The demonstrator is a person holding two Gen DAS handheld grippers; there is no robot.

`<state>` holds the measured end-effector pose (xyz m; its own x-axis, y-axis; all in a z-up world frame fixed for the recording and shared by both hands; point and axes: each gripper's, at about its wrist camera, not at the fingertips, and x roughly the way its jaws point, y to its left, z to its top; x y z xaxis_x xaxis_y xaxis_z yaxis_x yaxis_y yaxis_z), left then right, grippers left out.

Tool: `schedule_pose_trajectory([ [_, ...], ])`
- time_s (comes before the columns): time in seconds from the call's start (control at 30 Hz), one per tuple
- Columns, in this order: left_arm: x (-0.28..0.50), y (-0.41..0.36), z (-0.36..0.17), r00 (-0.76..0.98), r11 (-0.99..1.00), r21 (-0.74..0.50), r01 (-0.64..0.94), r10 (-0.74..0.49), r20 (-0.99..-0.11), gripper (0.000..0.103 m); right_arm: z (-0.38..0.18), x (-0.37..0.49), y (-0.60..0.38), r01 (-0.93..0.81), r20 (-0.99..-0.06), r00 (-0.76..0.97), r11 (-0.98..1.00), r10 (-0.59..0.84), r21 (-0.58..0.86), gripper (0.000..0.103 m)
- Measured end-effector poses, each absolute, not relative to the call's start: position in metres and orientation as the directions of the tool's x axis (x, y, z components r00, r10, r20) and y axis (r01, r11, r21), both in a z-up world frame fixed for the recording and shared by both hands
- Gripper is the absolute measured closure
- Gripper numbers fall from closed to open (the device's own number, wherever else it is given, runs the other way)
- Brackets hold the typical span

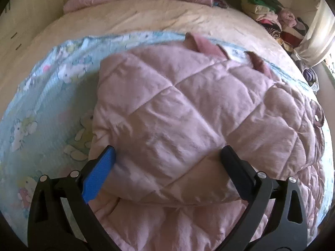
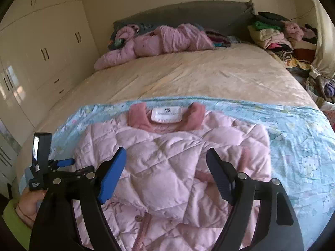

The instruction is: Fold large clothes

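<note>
Pink quilted jacket (image 2: pixel 167 163): 1 | left gripper (image 1: pixel 167 167): wide, empty | right gripper (image 2: pixel 166 175): wide, empty

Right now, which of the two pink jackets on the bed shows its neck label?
The quilted pink jacket spread on the blue patterned sheet beneath the jaws; the other pink jacket lies crumpled by the headboard.

Daylight came in from the right, soft and warm. The curtain (image 1: pixel 316 39) was blown out; the wardrobe (image 2: pixel 12 83) doors showed a window reflection. Both views were strongly fisheye: bed (image 2: pixel 188 73) edges bowed, corners were vignetted black. The left view was slightly motion-blurred on the jacket (image 1: pixel 188 115); the right was sharper. Shadows were faint.
</note>
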<state>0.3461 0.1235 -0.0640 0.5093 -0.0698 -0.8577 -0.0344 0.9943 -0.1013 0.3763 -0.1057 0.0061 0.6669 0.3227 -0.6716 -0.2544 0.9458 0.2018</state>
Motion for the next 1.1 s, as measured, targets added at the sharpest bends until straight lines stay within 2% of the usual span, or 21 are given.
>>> schedule_pose_trajectory([
  [0.27, 0.351, 0.136, -0.084, 0.507, 0.992, -0.113, -0.054, -0.07, -0.859, 0.008, -0.046, 0.407, -0.082, -0.24, -0.79, 0.542, 0.954, 0.286, 0.18, 0.023],
  [0.47, 0.352, 0.135, -0.086, 0.512, 0.993, -0.109, -0.045, -0.071, -0.856, 0.008, -0.102, 0.429, -0.077, -0.164, -0.873, 0.439, 0.975, 0.211, 0.153, 0.02],
  [0.77, 0.35, 0.134, -0.088, 0.528, 0.994, -0.101, -0.042, -0.064, -0.847, 0.008, -0.124, 0.433, -0.068, -0.128, -0.876, 0.459, 0.987, 0.146, 0.097, 0.016],
  [1.1, 0.33, 0.137, -0.071, 0.548, 0.991, -0.125, -0.038, -0.084, -0.832, 0.009, -0.089, 0.399, -0.089, -0.138, -0.828, 0.495, 0.965, 0.264, 0.225, 0.017],
])
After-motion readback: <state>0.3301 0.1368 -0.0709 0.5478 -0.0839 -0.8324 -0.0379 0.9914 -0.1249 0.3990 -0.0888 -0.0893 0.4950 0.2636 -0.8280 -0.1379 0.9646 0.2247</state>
